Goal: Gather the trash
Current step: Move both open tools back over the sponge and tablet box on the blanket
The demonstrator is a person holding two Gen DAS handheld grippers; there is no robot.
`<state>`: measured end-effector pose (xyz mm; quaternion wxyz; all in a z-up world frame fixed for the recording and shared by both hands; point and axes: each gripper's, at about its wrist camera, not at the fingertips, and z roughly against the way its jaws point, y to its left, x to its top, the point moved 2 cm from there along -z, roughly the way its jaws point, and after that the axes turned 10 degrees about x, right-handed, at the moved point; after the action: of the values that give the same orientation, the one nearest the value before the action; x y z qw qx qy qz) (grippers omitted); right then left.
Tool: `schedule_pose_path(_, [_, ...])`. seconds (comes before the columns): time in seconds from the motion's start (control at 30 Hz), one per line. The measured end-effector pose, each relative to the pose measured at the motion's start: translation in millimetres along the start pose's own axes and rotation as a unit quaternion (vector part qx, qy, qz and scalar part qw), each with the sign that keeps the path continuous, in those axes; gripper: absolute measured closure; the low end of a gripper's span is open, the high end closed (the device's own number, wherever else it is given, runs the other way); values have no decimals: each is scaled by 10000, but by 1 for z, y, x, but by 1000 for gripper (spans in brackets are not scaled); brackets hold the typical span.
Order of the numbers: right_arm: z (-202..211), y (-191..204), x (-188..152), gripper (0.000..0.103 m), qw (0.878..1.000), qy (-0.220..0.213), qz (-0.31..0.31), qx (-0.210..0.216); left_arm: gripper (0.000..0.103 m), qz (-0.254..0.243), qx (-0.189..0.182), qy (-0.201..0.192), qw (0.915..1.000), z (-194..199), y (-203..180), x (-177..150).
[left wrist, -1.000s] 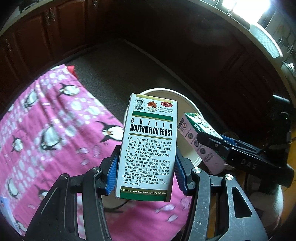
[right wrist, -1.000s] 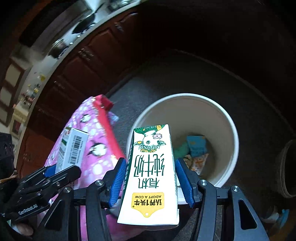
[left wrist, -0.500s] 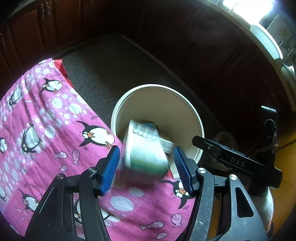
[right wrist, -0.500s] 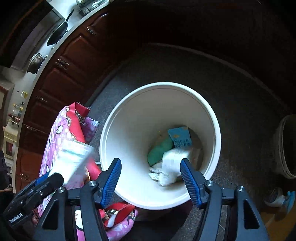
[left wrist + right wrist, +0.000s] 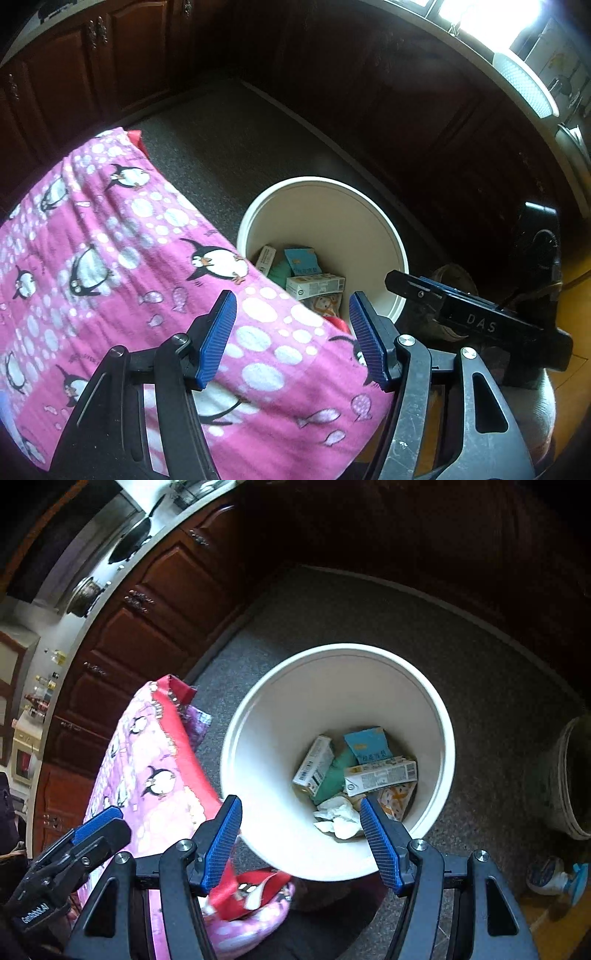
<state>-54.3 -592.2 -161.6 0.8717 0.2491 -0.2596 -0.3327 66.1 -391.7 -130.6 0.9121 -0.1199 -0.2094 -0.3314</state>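
A white round bin [image 5: 391,240] [image 5: 436,716] stands on the grey floor beside the pink cloth. Inside lie a medicine box [image 5: 314,764] [image 5: 266,258], a milk carton [image 5: 380,775] [image 5: 314,286], a blue packet [image 5: 367,744] [image 5: 301,260], a green item and crumpled tissue [image 5: 338,816]. My left gripper [image 5: 291,336] is open and empty above the cloth's edge, just short of the bin. My right gripper [image 5: 301,840] is open and empty over the bin's near rim. The right gripper also shows at the right of the left wrist view [image 5: 476,317].
A pink penguin-print cloth [image 5: 110,266] [image 5: 147,775] covers a table left of the bin. Dark wooden cabinets [image 5: 166,590] line the floor's edges. A grey pot [image 5: 572,775] and a shoe [image 5: 554,877] sit on the floor at the right.
Both grippers opened. The medicine box left my left gripper and the milk carton left my right gripper; both now lie in the bin.
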Motion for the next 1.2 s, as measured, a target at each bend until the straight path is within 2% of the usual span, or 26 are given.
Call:
schedule_pose_path(0.2, [1, 29, -4, 37, 9996, 13, 240, 141, 41, 161, 149, -153, 9996, 20, 23, -13])
schedule_pose_path(0.57, [-12, 109, -20, 36, 9942, 147, 957, 470, 41, 588, 557, -370, 9960, 55, 84, -44])
schedule_pose_path(0.93, [-59, 182, -59, 36, 9808, 765, 1626, 756, 41, 1133, 909, -310, 9889, 73, 155, -90])
schedule_pose_path(1.07, [-79, 210, -78, 36, 9733, 1034, 1846, 892, 41, 1445, 1062, -263, 9834, 87, 190, -115])
schedule_pose_path(1.2, [-96, 235, -96, 35, 9636, 1315, 2095, 1015, 41, 1813, 1304, -192, 9746, 102, 235, -142])
